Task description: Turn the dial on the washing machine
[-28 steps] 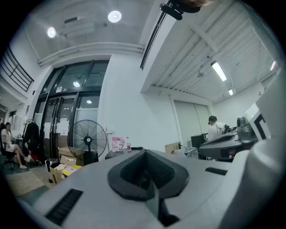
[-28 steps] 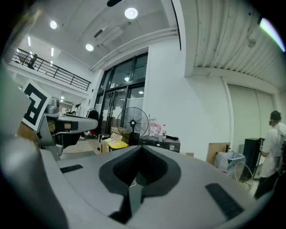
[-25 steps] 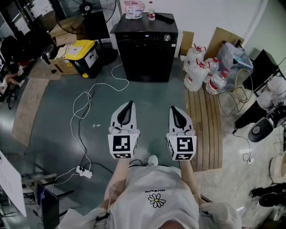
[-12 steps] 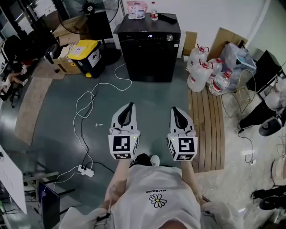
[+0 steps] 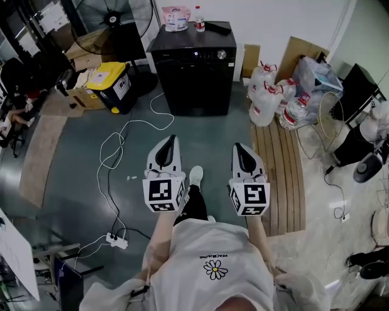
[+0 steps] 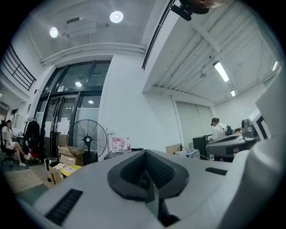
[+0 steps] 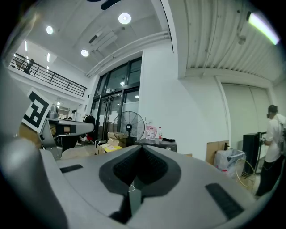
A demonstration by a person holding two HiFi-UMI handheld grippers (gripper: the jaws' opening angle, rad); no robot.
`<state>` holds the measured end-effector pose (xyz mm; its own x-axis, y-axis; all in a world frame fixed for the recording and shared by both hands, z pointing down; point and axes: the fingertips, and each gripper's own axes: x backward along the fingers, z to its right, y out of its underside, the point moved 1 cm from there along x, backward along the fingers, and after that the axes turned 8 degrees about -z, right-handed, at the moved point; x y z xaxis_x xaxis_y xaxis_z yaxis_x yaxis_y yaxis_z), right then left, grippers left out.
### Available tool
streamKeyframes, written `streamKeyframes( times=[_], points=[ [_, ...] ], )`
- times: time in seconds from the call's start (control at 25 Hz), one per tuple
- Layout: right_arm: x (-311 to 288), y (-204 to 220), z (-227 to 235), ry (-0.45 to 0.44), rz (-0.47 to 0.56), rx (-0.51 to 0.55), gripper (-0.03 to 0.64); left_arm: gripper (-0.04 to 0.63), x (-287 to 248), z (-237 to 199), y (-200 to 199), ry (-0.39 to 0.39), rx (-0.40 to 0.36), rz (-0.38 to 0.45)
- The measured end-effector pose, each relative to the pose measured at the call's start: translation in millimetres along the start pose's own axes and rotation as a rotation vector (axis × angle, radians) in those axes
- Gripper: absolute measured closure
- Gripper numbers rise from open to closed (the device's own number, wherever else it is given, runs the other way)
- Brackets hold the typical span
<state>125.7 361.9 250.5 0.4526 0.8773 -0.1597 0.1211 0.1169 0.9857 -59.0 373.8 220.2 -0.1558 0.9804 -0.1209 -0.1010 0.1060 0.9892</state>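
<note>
The black washing machine [image 5: 193, 73] stands against the far wall, with its small round dial [image 5: 222, 54] at the right of the top control strip. Both grippers are held out over the grey floor, well short of the machine. My left gripper [image 5: 171, 141] is shut with nothing in it, and so is my right gripper [image 5: 237, 147]. In the left gripper view the jaws [image 6: 145, 154] meet, and the machine's top [image 6: 120, 153] shows small beyond them. The right gripper view shows the machine [image 7: 161, 144] far ahead.
A pink bag [image 5: 175, 17], a bottle [image 5: 198, 18] and a dark object lie on the machine. A fan [image 5: 112, 18], yellow-lidded bin [image 5: 110, 82] and boxes stand left. Water jugs [image 5: 267, 91] and a wooden pallet [image 5: 282, 164] are right. A white cable [image 5: 118, 146] crosses the floor.
The person has stepped forward; a white shoe now shows between the grippers. Both grippers stay shut and held out in front much as before.
</note>
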Motion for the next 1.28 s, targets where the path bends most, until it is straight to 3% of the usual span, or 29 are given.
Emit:
streamKeyframes(
  times=[0.4,0.72,1.28],
  points=[
    [-34.4,-10.3,45.2,0.065,0.015,0.017,0.614,0.597,-71.8,4.2,-21.1,0.060,-0.010,0.044],
    [-95.0,-6.2,65.4,0.064,-0.016,0.002,0.614,0.597,-131.3,-8.0,-24.8,0.087,-0.007,0.048],
    [-257.5,-19.9,65.9,0.067,-0.152,0.020,0.614,0.597,-270.5,-103.9,-17.8,0.082,0.064,-0.031]
  ],
)
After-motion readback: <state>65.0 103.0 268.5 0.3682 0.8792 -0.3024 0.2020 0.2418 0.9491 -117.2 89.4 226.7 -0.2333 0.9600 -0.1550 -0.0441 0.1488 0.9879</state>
